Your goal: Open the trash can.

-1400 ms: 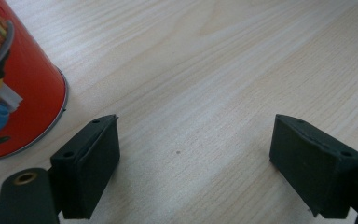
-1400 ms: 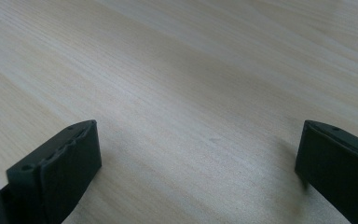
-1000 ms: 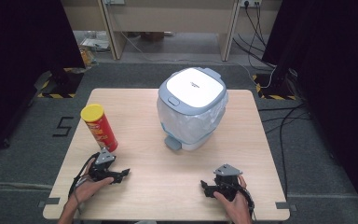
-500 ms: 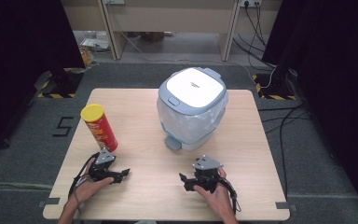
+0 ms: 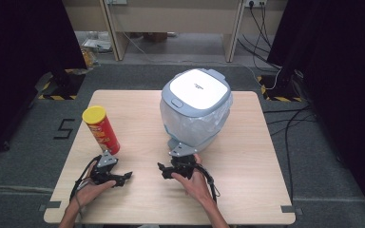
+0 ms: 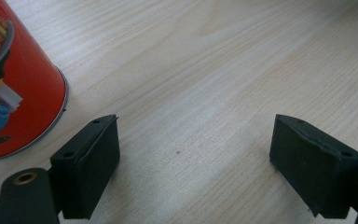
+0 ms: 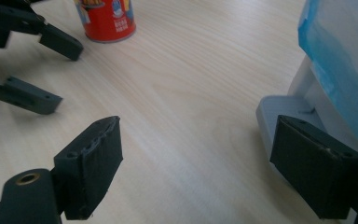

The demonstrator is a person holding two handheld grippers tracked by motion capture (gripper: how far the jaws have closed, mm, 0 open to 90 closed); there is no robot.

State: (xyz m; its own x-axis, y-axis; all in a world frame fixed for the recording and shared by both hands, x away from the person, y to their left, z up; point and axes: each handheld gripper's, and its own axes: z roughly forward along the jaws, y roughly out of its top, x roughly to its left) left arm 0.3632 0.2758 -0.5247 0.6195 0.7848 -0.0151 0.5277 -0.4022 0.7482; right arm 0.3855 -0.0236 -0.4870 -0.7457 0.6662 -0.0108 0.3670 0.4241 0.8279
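Two tools rest wide open and empty: left tool [image 5: 123, 177] beside the crisp can [image 5: 100, 129], right tool [image 5: 166, 169] facing the bin's pedal [image 5: 181, 149], probably to press it.

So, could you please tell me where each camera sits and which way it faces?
High view: fixed above the person's side, looking forward and down on the table; both hands, the left claw and the right claw show.
Left gripper view: rides the left claw, facing the tabletop beside the red crisp can; open jaws show.
Right gripper view: rides the right claw, facing the can and pedal bin.
Both gripper views share the can.
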